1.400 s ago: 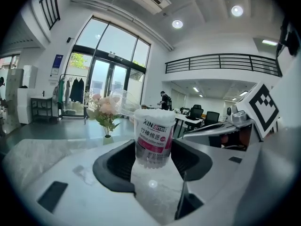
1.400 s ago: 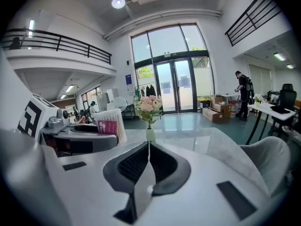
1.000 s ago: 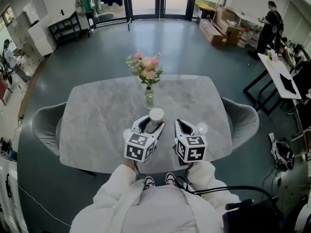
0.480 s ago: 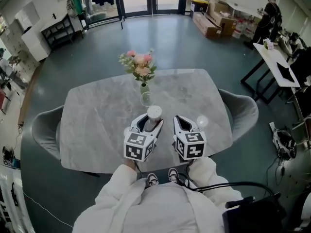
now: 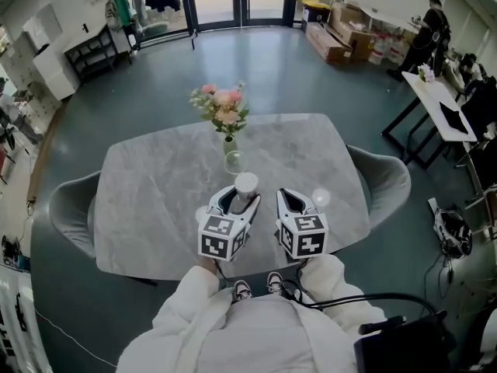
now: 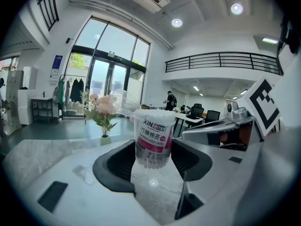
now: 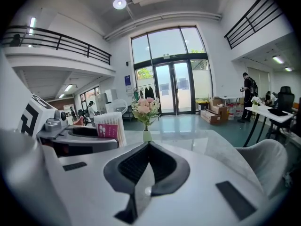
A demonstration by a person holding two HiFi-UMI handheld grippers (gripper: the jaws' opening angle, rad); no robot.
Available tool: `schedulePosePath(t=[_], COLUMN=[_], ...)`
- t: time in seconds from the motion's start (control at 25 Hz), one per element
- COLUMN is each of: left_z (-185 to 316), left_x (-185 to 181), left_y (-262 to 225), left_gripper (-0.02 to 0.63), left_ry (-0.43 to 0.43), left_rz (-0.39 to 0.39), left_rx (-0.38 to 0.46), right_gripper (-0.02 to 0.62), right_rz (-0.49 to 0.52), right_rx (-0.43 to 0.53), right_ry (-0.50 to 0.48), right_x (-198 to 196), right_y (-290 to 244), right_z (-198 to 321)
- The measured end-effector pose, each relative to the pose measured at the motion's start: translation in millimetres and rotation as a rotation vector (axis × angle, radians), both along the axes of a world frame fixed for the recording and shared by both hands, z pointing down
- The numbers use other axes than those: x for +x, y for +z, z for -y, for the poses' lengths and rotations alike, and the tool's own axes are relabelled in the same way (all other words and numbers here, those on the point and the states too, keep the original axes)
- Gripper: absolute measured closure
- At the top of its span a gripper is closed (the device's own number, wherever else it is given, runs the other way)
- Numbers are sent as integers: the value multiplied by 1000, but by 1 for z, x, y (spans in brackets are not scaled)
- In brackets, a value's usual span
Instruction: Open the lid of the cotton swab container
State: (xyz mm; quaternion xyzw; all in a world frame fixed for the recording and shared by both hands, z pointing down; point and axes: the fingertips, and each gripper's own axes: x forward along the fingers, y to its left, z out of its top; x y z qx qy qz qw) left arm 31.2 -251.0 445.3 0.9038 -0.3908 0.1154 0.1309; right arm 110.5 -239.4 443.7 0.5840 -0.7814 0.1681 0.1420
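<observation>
"Jaws first — how do yours stand?"

"On my left gripper (image 5: 239, 199) they're spread wide, with the pads pressed to either side of the cotton swab container (image 6: 153, 138). On my right gripper (image 5: 289, 196) they're closed together with nothing in them."

"And the big things around you?"

"A grey marbled bench (image 5: 155, 200) lies in front of me. It has a grey chair (image 5: 74, 208) at its left end and a second chair (image 5: 384, 185) at its right. Both grippers hang over the near edge, side by side and close but apart."

"Smaller?"

"A vase of pink flowers (image 5: 231, 150) stands near the middle of the bench, beyond the container and apart from it. The container is a clear, upright tub with a pink label, packed with swabs, and it sits just left of my right gripper. I can't tell whether its base rests on the bench or hangs just clear of it."

"The lid?"

"The white lid (image 5: 246, 181) sits on top of the tub — closed, and my right jaws aren't touching it."
</observation>
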Motion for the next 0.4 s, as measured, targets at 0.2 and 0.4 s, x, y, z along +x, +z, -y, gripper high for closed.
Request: schedulePosePath(t=[0.2,0.4], left_z=[3,3], left_x=[-1,-1], left_y=[-3,-4], left_gripper=[367,367], left_ry=[-4,-7], left_rz=[-2,0], left_rx=[0,0], right_gripper=[535,535], right_rz=[-1,-2], right_rx=[-1,-3], right_ry=[-9,-12], right_x=[-2,-1], right_y=[-3,-4], right_z=[3,3])
